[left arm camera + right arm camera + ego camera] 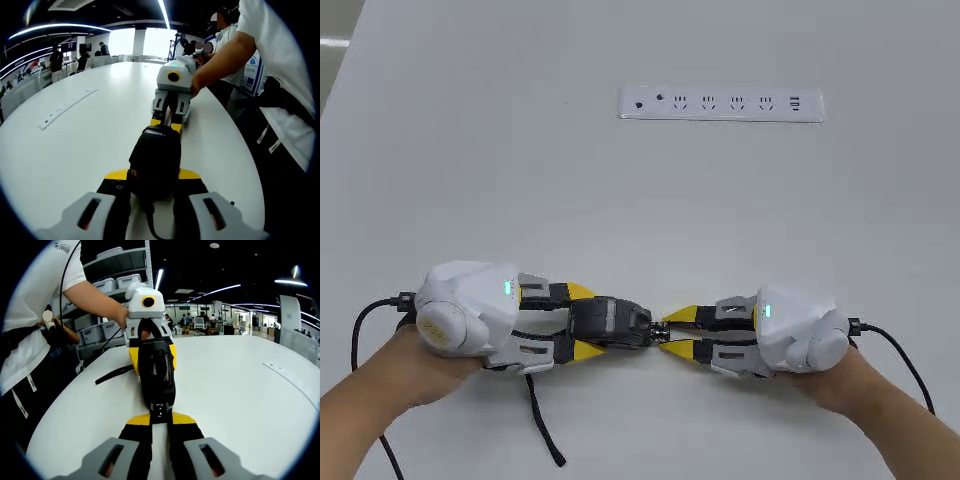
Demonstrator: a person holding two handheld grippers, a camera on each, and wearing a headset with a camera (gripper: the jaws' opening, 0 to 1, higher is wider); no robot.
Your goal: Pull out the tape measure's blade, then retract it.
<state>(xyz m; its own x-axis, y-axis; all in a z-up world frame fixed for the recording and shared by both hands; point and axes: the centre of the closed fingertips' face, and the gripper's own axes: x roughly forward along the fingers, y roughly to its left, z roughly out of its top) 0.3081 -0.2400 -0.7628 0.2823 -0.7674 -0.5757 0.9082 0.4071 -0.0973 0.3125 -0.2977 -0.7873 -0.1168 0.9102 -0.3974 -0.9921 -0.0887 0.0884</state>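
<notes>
A black tape measure (608, 321) lies on the white table (620, 200) near its front edge. My left gripper (582, 320) is shut on the case, its yellow-tipped jaws on either side of it. In the left gripper view the case (156, 159) sits between the jaws. My right gripper (665, 330) faces it from the right, shut on the blade tip (159, 410) at the mouth of the case (157, 370). Almost no blade shows between them. A black wrist strap (542, 425) trails from the case toward the table edge.
A white power strip (721, 104) lies at the far middle of the table. Black cables (360, 340) run from both grippers off the front edge. A person's hands hold both grippers.
</notes>
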